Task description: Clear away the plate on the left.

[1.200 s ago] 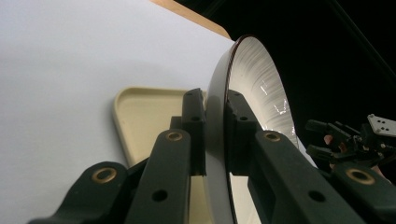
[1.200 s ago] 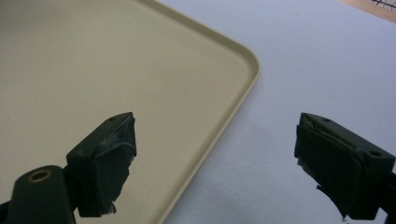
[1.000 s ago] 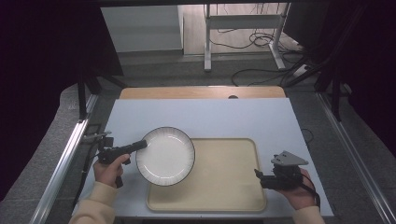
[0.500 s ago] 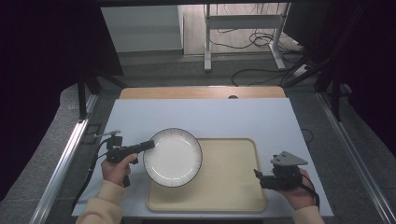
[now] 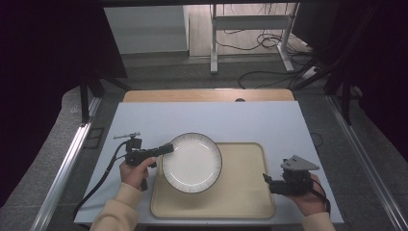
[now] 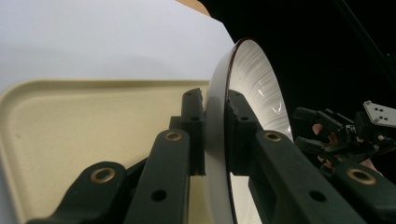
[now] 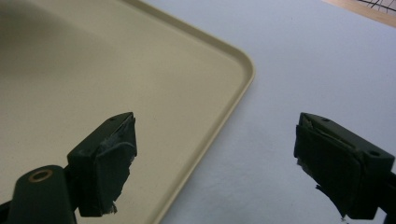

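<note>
Plate (image 5: 192,162), white with a thin dark rim, sits over the left part of the tray (image 5: 240,192), its left edge reaching past the tray's side above the mat (image 5: 231,120). In the left gripper view the plate (image 6: 254,88) stands edge-on between the two black jaws, whose pads press on its rim from both sides. The left gripper (image 5: 166,148) holds that rim at the plate's left edge, with the hand (image 5: 134,169) behind it and its cable trailing toward the table's near-left corner.

The tray is beige, with rounded corners and a low raised lip, and lies on the pale blue mat near the table's front edge. Its right half is bare.

The right gripper (image 5: 266,179) rests at the tray's right edge, a grey three-cornered plate on top; in its own view the jaws stand wide apart with nothing between them, one over the tray (image 7: 140,70), the other over the mat (image 7: 317,60).

No brand, label or writing can be read on plate, tray or grippers.
</note>
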The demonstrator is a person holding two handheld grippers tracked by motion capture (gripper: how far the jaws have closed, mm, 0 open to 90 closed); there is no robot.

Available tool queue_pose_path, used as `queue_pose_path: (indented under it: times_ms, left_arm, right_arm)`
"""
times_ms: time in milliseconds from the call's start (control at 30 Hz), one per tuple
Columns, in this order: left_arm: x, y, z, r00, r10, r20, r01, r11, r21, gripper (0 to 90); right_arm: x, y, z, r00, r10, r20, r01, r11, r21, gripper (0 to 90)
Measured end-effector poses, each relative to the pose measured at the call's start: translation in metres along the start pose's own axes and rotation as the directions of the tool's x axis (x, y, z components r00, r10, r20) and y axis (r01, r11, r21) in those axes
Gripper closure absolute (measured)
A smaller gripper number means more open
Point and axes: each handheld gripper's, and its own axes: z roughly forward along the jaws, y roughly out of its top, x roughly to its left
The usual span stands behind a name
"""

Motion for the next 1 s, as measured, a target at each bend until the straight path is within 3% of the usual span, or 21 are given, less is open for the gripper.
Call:
queue_pose_path:
  times_ms: [300,833,1000]
  left_arm:
    - [-0.003,0.001,0.022,0.9997,0.011,0.021,-0.011,0.9993,0.035,80.4]
    - [-0.008,-0.013,0.051,0.998,-0.002,0.064,-0.004,0.9961,0.088,80.1]
    - [-0.006,-0.017,0.059,0.9982,-0.001,0.06,-0.005,0.9947,0.103,80.0]
  right_arm:
    - [-0.003,-0.001,0.0,1.0,-0.005,0.006,0.005,1.0,0.005,13.9]
    - [-0.002,-0.001,0.004,0.9999,-0.015,-0.004,0.015,1.0,0.02,14.0]
    - [-0.003,-0.002,0.004,0.9999,-0.012,-0.005,0.012,1.0,0.024,14.0]
